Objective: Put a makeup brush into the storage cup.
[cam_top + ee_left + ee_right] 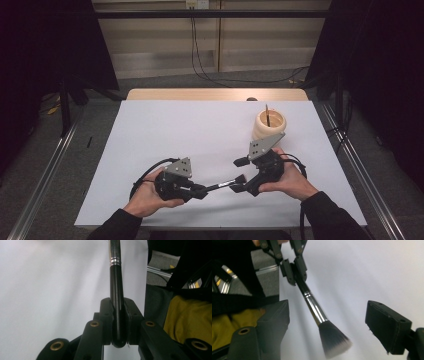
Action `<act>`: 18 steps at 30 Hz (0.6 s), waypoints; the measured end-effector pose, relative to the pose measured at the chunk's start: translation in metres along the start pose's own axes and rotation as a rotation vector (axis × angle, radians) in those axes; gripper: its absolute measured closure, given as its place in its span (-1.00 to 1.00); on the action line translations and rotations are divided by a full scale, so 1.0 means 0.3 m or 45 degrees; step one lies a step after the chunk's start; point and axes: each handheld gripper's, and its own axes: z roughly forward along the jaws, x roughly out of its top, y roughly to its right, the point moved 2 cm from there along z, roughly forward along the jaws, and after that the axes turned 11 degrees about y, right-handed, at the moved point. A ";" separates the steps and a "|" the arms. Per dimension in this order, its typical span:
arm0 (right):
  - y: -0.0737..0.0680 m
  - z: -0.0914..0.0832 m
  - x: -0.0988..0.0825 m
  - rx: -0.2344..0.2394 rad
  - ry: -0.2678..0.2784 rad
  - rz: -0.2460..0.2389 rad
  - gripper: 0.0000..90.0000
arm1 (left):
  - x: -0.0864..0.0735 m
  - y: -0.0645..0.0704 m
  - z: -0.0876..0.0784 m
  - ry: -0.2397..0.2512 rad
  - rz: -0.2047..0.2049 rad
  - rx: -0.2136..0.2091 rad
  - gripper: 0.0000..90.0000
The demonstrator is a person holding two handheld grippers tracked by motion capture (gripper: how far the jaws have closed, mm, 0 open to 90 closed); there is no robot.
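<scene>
Cup (269,125) holds thin stick (upright); left tongs (200,190) clamp brush (322,317), right tongs (241,171) wide.

**A:** what's being handled?

**B:** a makeup brush with glossy black handle, silver metal ferrule and dark, pale-tipped bristles (333,338), lying roughly level above the white table (175,130), nearer its front edge.

**A:** anything else?

**B:** a cream ribbed round holder (269,124) standing upright toward the table's back right.

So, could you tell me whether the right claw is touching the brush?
Apart: the right gripper view shows the open right claw either side of the brush, clear gaps both sides.
</scene>
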 end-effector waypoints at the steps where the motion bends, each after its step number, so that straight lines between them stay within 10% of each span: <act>1: -0.002 -0.008 0.004 -0.004 0.024 0.001 -0.57 | -0.001 0.003 -0.002 0.024 -0.016 0.008 0.77; 18: -0.014 -0.040 -0.011 -0.090 0.280 0.060 -0.65 | -0.007 0.018 -0.042 0.201 -0.028 0.051 0.77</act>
